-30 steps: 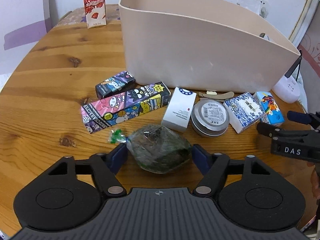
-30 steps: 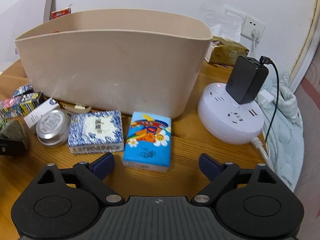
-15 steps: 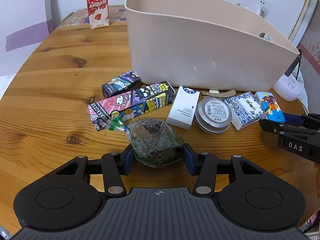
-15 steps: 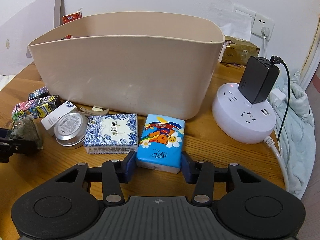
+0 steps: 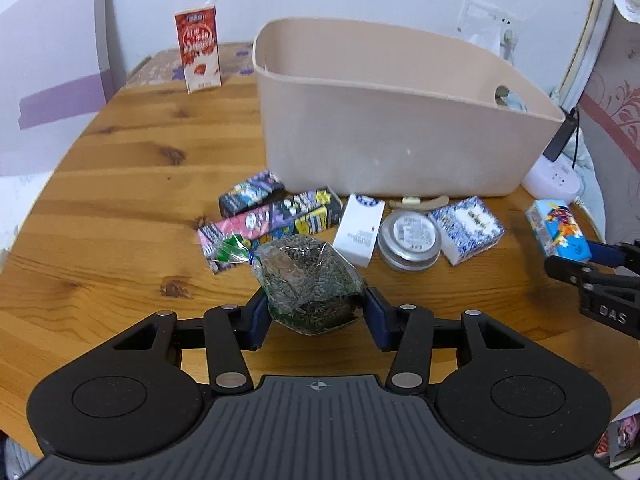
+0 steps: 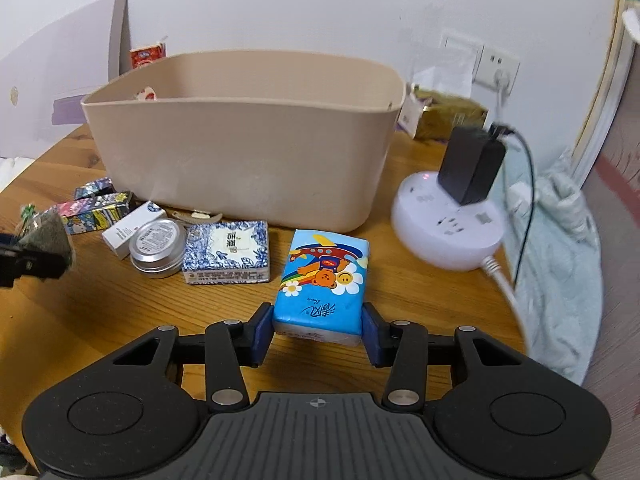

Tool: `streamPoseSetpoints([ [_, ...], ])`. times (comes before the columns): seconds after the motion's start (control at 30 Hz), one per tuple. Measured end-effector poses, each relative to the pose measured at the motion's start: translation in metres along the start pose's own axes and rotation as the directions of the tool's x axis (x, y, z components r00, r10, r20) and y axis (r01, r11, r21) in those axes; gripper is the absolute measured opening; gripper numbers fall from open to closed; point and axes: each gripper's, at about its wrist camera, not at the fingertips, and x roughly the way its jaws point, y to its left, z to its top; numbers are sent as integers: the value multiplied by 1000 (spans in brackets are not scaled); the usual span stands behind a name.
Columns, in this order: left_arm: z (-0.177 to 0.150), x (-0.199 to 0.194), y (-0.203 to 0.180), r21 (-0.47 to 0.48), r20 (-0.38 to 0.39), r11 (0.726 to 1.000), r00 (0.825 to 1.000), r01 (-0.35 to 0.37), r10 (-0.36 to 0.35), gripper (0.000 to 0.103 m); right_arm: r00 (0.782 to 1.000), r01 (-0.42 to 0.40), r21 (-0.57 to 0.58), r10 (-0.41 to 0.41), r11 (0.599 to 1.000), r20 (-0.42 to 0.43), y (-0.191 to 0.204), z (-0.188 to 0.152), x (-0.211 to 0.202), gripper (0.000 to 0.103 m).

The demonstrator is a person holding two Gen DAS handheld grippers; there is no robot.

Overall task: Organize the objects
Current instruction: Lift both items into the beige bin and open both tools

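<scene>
My left gripper [image 5: 314, 320] is shut on a clear bag of dark dried leaves [image 5: 306, 282] and holds it above the wooden table [image 5: 120, 200]. My right gripper [image 6: 318, 330] is shut on a blue cartoon tissue pack [image 6: 322, 280], lifted off the table; the pack also shows in the left wrist view [image 5: 558, 234]. A large beige bin [image 5: 400, 128] stands behind, also in the right wrist view [image 6: 240, 148]. In front of it lie two cartoon boxes [image 5: 276, 216], a white box [image 5: 360, 228], a round tin [image 5: 410, 238] and a blue-white tissue pack [image 5: 466, 228].
A red milk carton [image 5: 198, 54] stands at the far left behind the bin. A round white power strip [image 6: 448, 224] with a black adapter [image 6: 470, 170] sits right of the bin, its cable running off the edge. A light cloth [image 6: 560, 260] hangs at the table's right edge.
Both grippers closed, the left on the leaf bag, the right on the blue tissue pack. Both have since lifted their objects off the table and drawn back a little from the bin.
</scene>
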Motion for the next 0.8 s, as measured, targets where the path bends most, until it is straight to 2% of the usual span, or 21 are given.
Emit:
streamPoseSetpoints([
  [0.17,11,-22,-5,24,61,1000,998,9,-10,50,996,16,-4,-16,1000,85,-2,8,-31,43],
  [0.43,41,-48,-14,75,149,997,988,16,-27,50,975,27,4,-27,1000,221,-5,39,-65,43],
  [0.6,69,-51,-17,99,197,995,980,15,-34,50,958,59,15,-61,998,281,-8,63,-68,43],
  [0.8,101,-34,-20,107,220,994,975,11,-34,50,949,83,45,-93,996,300,-10,87,-50,43],
])
